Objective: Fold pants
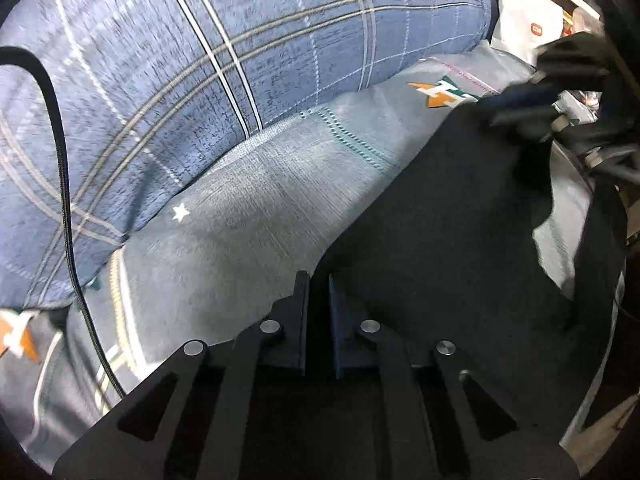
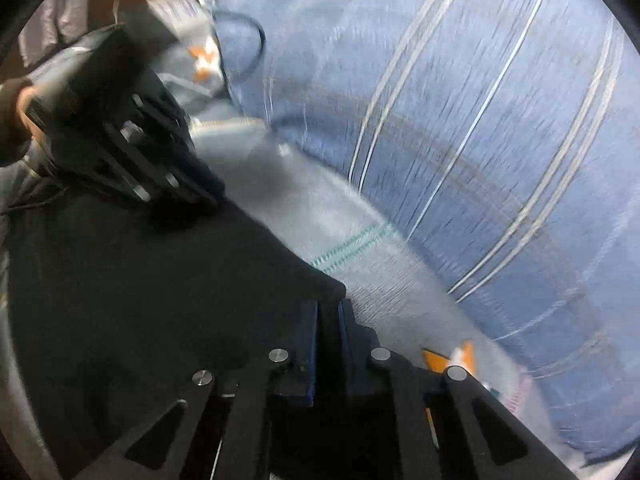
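The pants (image 1: 432,232) are dark, nearly black cloth spread over a grey bedsheet (image 1: 248,216); they also fill the left of the right wrist view (image 2: 152,280). My left gripper (image 1: 319,280) is shut on an edge of the pants, its jaws nearly together. My right gripper (image 2: 328,306) is shut on another corner of the pants. Each gripper shows in the other's view: the right one at the far right (image 1: 560,104), the left one at the upper left (image 2: 132,152), with the hand holding it.
A blue plaid pillow or duvet (image 1: 200,80) bulges behind the pants, also in the right wrist view (image 2: 480,140). A black cable (image 1: 68,200) runs down the left over it. A white paper bag (image 1: 528,16) stands at the far right beyond the bed.
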`<state>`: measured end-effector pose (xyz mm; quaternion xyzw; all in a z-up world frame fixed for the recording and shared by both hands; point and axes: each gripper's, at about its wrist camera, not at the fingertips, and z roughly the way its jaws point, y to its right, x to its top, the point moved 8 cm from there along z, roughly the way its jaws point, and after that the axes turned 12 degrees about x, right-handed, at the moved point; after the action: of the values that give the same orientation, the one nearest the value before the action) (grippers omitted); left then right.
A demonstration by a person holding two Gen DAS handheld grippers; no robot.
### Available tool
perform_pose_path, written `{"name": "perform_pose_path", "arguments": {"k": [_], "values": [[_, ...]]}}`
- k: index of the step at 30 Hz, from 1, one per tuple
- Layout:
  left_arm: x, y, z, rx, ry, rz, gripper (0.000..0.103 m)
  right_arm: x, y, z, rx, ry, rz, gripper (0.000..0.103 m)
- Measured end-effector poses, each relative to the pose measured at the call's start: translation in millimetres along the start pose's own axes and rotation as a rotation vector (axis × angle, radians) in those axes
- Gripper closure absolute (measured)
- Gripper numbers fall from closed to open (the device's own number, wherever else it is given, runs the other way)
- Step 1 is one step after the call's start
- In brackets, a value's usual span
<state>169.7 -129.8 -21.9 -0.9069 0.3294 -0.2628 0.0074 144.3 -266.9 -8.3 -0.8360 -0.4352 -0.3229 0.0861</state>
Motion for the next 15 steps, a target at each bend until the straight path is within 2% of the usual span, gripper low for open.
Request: {"name": "perform_pose_path", "arguments": {"k": [4,6,8,11,15], "values": [[-14.3,2.3,-67.1,-0.035,0.104,-0.061,0.095,-6.4,-45.9,-71.4,-0.023,0.112,-0.031,0.095],[-33.2,11.1,-104.8,-0.052,0.152,-0.092,0.095,-17.1,-72.3,-93.3,-0.018,0.136,-0.048,0.095],[-52.4,31.4,-122.5,-0.084,0.171,-0.133,0.095,-38.4,-105.1,-112.0,0.008,0.151,-0.043,0.095],[-100.9,62.7,-130.1,-0.123,0.148,-0.186,0.095,-73.4,-146.9,-113.6,0.069,0.139,0.002,0.095],[-157.9,94.8,-103.6,-0.177,0.068,-0.338,0.095,-124.0,-178.9,-80.6,0.137,0.051,0.092,0.095]]}}
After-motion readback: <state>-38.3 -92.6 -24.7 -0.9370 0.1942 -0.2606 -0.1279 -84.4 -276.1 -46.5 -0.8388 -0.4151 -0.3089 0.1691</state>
